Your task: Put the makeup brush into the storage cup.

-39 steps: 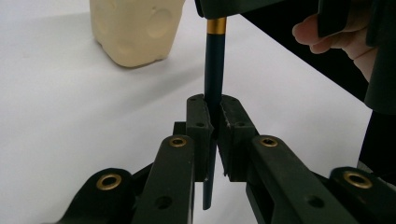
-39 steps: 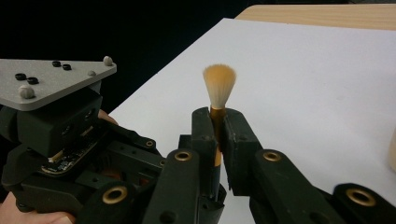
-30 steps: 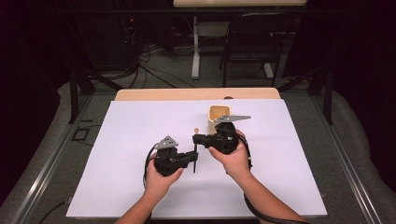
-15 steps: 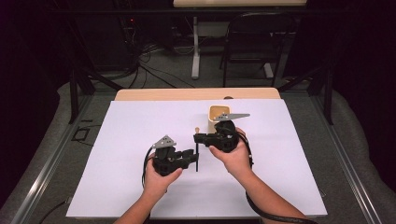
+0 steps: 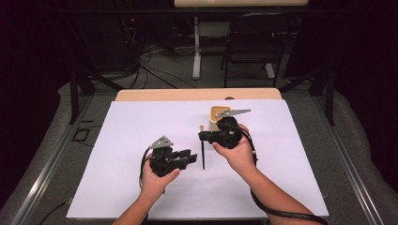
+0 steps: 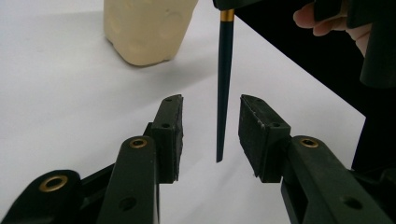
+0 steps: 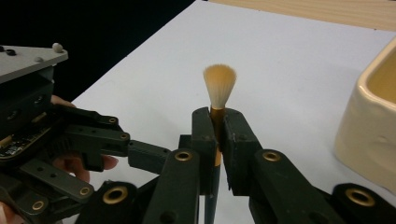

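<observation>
- While the handover of the brush point(image 5: 202, 152) was in hand, the item hung upright over the middle of the white counter point(image 5: 117, 140), bristles up and pointed handle tip down.
- Right claw point(image 7: 216, 140): clamped on the brush at its gold ferrule, just below the tan bristle tuft.
- Left claw point(image 6: 210, 135): jaws had just been opening; pads stood part-way apart on either side of the dark handle, not touching it.
- Cream container point(image 5: 217, 117): stood towards the far edge of the counter, just beyond the right claw, open side up.
- Step judged: brush released by the left claw, now carried by the right alone.
- Next move likely calls for drawing the left claw clear of the handle, then carrying the brush to the container.
- Brands, labels, writing: none legible on any item.
</observation>
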`<state>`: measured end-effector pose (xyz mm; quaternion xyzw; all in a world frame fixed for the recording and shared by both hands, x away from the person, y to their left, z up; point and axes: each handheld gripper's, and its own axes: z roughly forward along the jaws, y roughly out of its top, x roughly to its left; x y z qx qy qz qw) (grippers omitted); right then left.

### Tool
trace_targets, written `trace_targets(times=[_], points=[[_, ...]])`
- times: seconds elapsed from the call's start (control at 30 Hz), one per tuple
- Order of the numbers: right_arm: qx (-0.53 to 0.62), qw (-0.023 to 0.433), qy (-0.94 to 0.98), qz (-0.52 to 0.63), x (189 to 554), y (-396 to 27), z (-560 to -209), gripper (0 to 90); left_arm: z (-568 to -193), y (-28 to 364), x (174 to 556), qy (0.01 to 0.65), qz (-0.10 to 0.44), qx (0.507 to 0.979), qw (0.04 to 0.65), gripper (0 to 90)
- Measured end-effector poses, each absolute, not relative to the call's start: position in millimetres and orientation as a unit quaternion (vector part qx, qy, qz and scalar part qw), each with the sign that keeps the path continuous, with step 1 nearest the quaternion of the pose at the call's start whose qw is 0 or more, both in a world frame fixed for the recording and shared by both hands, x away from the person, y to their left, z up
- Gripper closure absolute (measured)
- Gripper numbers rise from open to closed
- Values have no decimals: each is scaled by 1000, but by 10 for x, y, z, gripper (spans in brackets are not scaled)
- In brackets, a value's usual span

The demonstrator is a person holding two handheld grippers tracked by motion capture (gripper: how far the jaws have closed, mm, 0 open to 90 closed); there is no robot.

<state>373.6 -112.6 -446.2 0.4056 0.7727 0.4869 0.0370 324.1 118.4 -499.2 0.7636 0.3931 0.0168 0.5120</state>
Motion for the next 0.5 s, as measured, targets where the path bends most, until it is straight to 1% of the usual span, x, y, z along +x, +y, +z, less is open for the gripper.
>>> trace_targets(times=[0.33,0.5], points=[[420,60,777,465,3865,-1193,-4385,840,-5001,1289,3249,404,21,756,514,587],[432,69,777,452,3934,-1241,-4338,840,-4995,1338,3258,408,26,752,517,559]])
